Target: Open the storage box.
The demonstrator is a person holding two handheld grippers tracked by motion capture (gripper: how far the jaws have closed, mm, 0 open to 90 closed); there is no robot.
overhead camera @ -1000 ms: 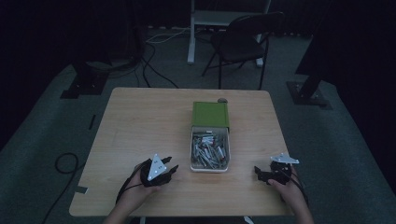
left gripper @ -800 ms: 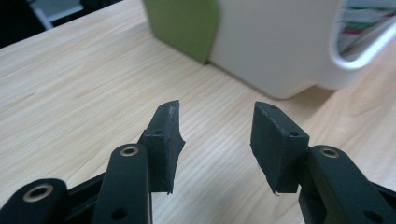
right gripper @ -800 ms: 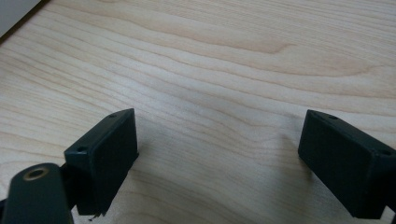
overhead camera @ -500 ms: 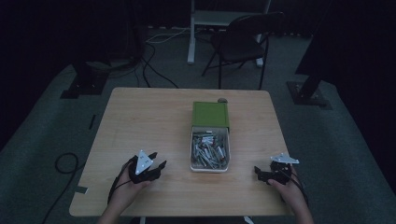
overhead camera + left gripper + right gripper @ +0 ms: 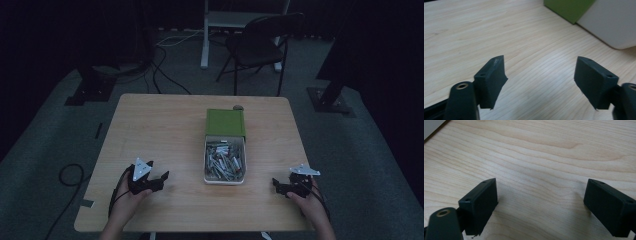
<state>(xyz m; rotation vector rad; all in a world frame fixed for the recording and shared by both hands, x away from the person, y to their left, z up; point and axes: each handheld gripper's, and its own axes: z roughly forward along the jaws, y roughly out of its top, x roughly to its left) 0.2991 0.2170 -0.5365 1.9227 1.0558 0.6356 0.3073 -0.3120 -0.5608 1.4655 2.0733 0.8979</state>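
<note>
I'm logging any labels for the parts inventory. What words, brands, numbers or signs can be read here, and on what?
None can be read.
Green lid: plain, no print showing.
White tray of metal parts: no label showing; any marks on the parts are too small to tell.
Left gripper pad: a faint mark near its top edge, too blurred to read.
Right gripper: no marking.

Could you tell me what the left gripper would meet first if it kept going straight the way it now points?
Probably the white tray of metal parts. The left gripper, jaws open over bare table, aims toward the tray's side, beside its green lid. Depth is hard to judge, so it might only clip the near corner.
</note>
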